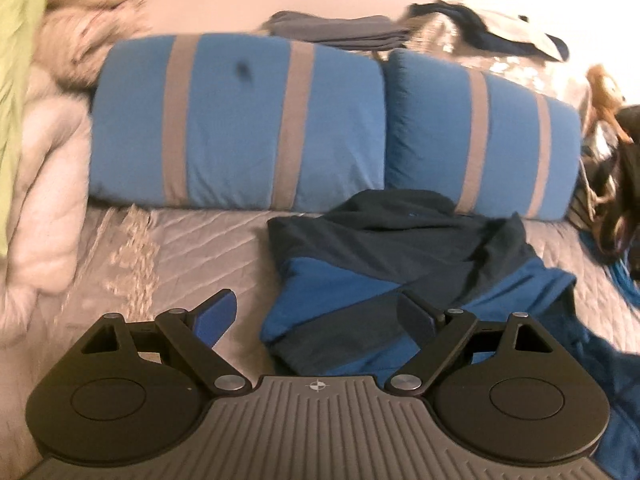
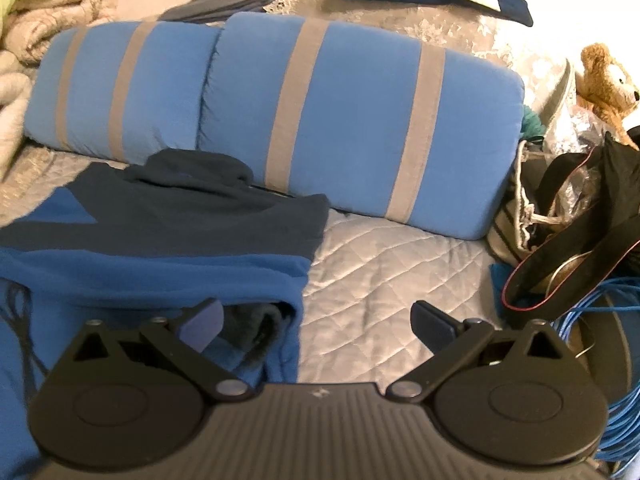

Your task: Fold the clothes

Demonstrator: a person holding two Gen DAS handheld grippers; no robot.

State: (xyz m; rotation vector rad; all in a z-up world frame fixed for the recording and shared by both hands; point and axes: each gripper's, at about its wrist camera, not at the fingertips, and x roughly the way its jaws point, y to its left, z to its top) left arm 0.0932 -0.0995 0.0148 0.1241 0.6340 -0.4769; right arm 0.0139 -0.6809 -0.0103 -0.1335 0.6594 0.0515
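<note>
Fleece top (image 1: 400, 264) in navy and blue lies rumpled on a quilted grey bedspread (image 1: 192, 248), its far end touching two blue pillows (image 1: 236, 120) with grey stripes. Left gripper (image 1: 316, 318) hovers over the top's near left edge, jaws spread wide and empty. Right gripper (image 2: 316, 324) hangs over its near right corner, jaws likewise wide apart, holding nothing. A teddy bear (image 2: 608, 84) sits far right.

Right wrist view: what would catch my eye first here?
Two blue pillows with grey stripes lean across the back of the quilted bed. A navy-and-blue garment lies crumpled before them at left, both tongs open above it. A teddy bear sits far right.
</note>
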